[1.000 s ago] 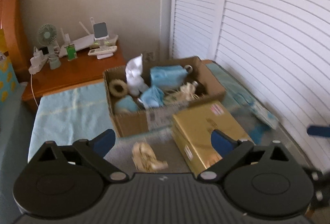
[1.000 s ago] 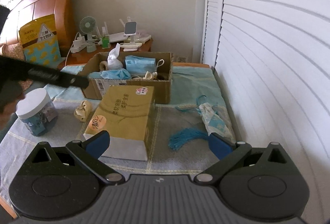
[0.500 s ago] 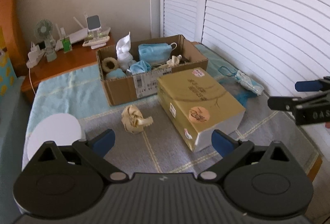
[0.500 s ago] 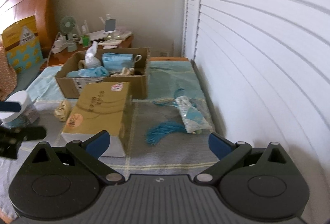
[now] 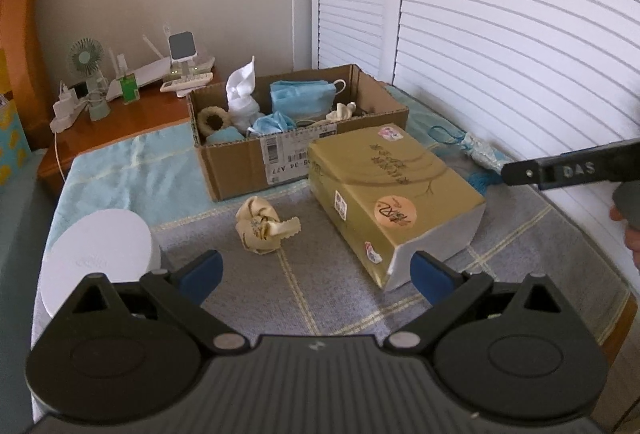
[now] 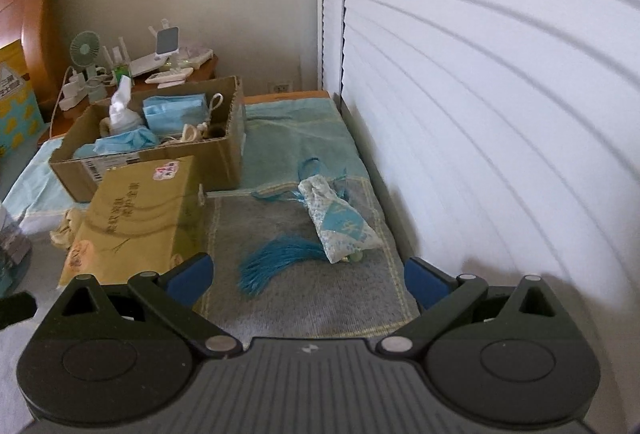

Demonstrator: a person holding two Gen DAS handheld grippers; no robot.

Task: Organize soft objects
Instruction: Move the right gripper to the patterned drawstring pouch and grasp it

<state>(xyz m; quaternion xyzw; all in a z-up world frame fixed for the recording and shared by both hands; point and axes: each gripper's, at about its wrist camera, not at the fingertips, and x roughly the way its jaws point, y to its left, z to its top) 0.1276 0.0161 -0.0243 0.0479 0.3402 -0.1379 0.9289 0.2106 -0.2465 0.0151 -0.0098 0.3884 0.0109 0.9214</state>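
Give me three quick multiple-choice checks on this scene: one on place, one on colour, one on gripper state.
1. Where does the crumpled beige cloth lie?
A. in the cardboard box
B. on the mat before the cardboard box
C. on the gold tissue box

2. What colour is the sachet's tassel?
A. red
B. white
C. blue

3. How is the right hand-held gripper?
A. open, empty
B. shut on the sachet
C. shut on a mask

Answers: 1 B, it rests on the grey mat outside the box. 2 C, its fringe is blue. 3 A, its fingers stand apart with nothing between.
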